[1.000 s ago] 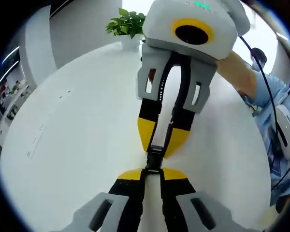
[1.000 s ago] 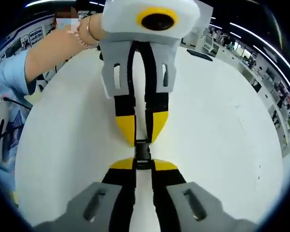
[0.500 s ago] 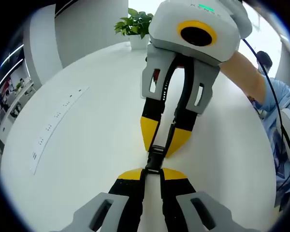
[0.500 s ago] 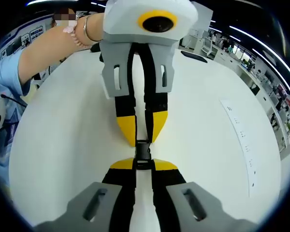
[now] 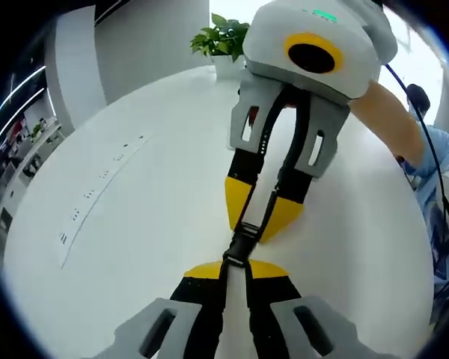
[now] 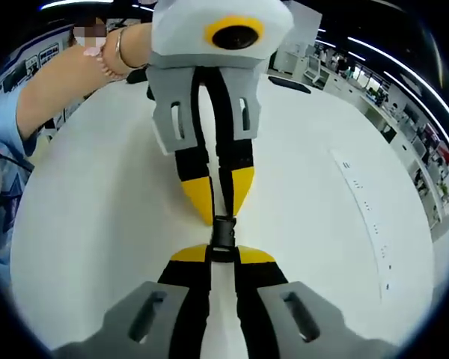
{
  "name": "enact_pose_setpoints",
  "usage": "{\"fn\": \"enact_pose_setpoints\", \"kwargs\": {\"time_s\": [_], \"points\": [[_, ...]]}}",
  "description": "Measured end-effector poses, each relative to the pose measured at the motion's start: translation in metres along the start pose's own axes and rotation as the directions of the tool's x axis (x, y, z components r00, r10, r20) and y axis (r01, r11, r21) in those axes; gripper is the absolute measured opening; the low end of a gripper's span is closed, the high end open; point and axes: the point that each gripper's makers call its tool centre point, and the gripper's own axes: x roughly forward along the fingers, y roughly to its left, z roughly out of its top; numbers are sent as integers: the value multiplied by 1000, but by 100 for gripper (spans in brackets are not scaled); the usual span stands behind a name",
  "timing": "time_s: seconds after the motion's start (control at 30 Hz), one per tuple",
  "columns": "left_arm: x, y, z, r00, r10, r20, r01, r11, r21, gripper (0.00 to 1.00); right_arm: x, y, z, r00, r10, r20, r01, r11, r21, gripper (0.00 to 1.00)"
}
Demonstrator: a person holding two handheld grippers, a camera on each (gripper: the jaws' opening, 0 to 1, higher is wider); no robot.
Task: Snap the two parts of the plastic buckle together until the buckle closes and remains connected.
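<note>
A small black plastic buckle (image 5: 241, 244) on a white strap is held just above the white round table (image 5: 135, 247). It spans the short gap between the two grippers, which meet tip to tip. My left gripper (image 5: 242, 268) is shut on the near end in the left gripper view, and the right gripper (image 5: 251, 232) comes down from above, shut on the far end. Seen from the right gripper view, the buckle (image 6: 223, 235) sits between my right gripper (image 6: 221, 255) and the left gripper (image 6: 221, 217). The two buckle parts lie in line and touch; whether they are latched is hidden.
A long white strip with small marks (image 5: 97, 191) lies flat on the table, also visible as the strip (image 6: 367, 213). A potted plant (image 5: 224, 37) stands at the far edge. The person's forearm (image 6: 67, 75) and blue sleeve (image 5: 434, 149) reach in.
Both views have swung, bringing the marked strip further into the picture. The grippers stay tip to tip with the buckle between them, at nearly the same spacing.
</note>
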Motion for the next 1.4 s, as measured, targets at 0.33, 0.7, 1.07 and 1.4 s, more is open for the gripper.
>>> {"fn": "enact_pose_setpoints", "kwargs": {"time_s": [0.33, 0.7, 1.07, 1.4], "points": [[-11, 15, 1, 993, 114, 18, -114, 993, 17, 25, -2, -2, -3, 1000, -9, -11, 9, 1000, 5, 10], [-60, 36, 25, 939, 303, 162, -299, 953, -45, 28, -9, -13, -13, 994, -101, -41, 104, 992, 69, 24], [-96, 47, 38, 870, 409, 276, -355, 907, -227, 26, -37, -17, 22, 971, -201, 132, 189, 977, 95, 35], [-141, 45, 62, 749, 494, 442, -419, 869, -261, 38, -79, -4, 46, 918, -288, 272, 281, 958, 63, 33]]}}
